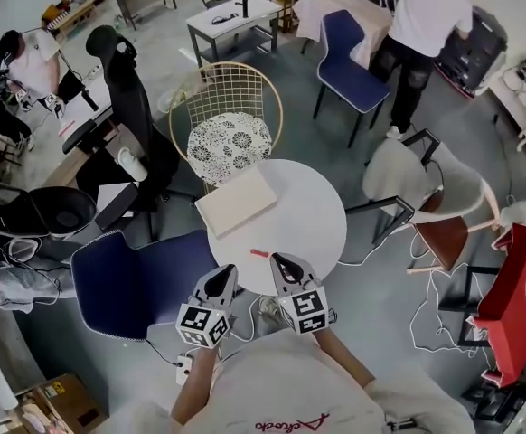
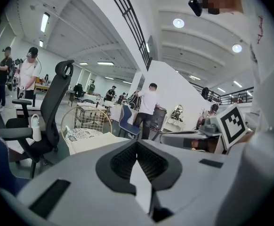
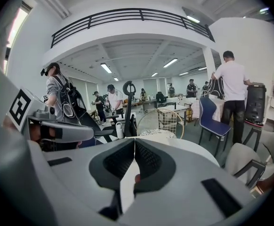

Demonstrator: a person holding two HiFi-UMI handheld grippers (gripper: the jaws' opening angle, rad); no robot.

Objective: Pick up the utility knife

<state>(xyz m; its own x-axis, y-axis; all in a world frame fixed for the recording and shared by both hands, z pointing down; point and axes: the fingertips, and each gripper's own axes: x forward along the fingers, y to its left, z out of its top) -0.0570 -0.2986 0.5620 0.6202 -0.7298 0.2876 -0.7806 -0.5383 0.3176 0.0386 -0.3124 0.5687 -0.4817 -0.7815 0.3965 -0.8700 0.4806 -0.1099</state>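
Both tongs pressed together and empty, near the knife

The small red utility knife (image 1: pixel 259 252) lies on the near edge of the round table (image 1: pixel 322 202), between the left gripper (image 1: pixel 224 277) and right gripper (image 1: pixel 281 262). It looks light, stiff and slim; I'd pinch mid-handle, across its width.

- Worktop (image 1: pixel 313 220), centre of frame: plain white.
- Utility knife (image 1: pixel 259 253), near worktop's lower edge: red.
- Flat pad (image 1: pixel 236 201), worktop's upper left: cream.
- Wire chair (image 1: pixel 231 89), above worktop: gold.
- Cushion (image 1: pixel 230 145) on it: white, black floral lace pattern.
- Chair (image 1: pixel 132 283), lower left: navy blue, pale edging.
- Office chair (image 1: pixel 129 93), upper left: black.
- Bag (image 1: pixel 516 301), right edge: bright red.
- Left gripper (image 1: pixel 224 273), right gripper (image 1: pixel 278 260), bottom centre: pale grey shells, black jaws, black-and-white square markers.
- Floor (image 1: pixel 64 360): grey.
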